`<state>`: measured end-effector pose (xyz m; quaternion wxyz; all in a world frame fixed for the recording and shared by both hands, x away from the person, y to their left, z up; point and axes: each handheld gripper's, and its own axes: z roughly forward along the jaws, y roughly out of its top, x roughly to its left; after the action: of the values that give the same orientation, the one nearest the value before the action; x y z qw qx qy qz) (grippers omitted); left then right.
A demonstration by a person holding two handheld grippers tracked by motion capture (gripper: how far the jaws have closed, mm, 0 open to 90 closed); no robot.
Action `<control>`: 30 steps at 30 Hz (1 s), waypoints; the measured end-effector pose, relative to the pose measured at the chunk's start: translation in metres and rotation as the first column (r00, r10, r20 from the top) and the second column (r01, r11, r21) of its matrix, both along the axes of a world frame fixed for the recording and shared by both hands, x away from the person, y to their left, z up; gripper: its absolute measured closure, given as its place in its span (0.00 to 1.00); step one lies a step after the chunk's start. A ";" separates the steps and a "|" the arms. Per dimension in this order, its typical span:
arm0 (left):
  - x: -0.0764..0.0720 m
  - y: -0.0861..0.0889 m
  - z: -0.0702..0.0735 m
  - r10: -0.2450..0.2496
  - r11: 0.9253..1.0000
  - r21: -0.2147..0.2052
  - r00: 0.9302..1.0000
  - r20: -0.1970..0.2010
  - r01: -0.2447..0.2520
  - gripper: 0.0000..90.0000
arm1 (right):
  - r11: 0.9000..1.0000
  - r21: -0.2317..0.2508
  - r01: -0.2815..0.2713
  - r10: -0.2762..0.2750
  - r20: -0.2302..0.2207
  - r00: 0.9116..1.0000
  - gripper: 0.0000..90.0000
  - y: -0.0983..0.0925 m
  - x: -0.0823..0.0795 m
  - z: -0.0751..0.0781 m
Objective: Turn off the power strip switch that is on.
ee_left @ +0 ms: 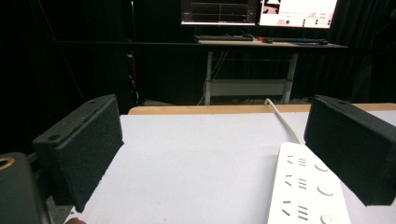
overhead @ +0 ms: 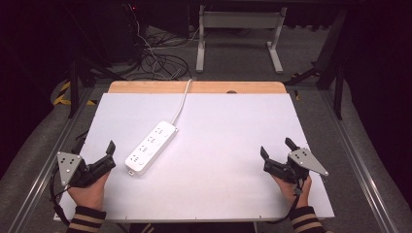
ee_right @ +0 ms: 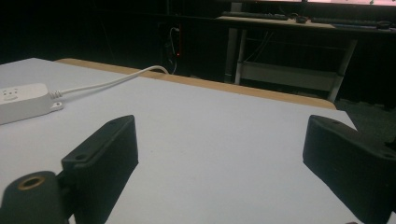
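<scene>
The white tabletop (overhead: 233,160) is the largest thing here, a flat sheet laid over a wooden board whose far edge shows as a tan strip. On it lies a white power strip (overhead: 151,148), set diagonally left of the tabletop's middle, with its cord (overhead: 182,99) running off over the far edge of the tabletop (toward the cables on the floor beyond). In the left gripper view the strip's 3 rows of sockets and 3 round buttons lie just ahead.

The left tool (overhead: 94,155) sits near the strip's near end, apart from it, jaws spread wide and holding nothing; it points toward the strip, so this hand looks best placed to reach it. The right tool (overhead: 277,148) rests well apart from the strip, toward the tabletop's right edge, jaws likewise spread and empty, probably waiting until the strip needs steadying. Both hands rest low at the tabletop's near edge.
</scene>
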<state>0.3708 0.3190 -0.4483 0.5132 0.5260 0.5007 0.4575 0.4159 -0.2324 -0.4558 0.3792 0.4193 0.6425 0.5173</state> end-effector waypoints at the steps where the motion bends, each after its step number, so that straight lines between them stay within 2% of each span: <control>1: 0.000 0.000 0.000 0.001 1.000 0.004 1.000 -0.002 -0.001 0.05 | 1.000 -0.002 0.003 -0.003 0.000 1.000 0.12 0.000 0.000 0.000; 26: 0.004 -0.002 -0.002 -0.011 1.000 0.009 1.000 -0.010 0.011 0.06 | 1.000 -0.002 0.009 -0.009 0.002 1.000 0.12 -0.003 -0.003 0.000; 30: 0.004 -0.002 -0.003 -0.012 1.000 0.023 1.000 -0.018 0.012 0.06 | 1.000 0.002 0.012 -0.012 0.000 1.000 0.12 -0.004 -0.001 0.000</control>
<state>0.3744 0.3169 -0.4518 0.5053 0.5390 0.4969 0.4553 0.4145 -0.2361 -0.4560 0.3819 0.4234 0.6395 0.5156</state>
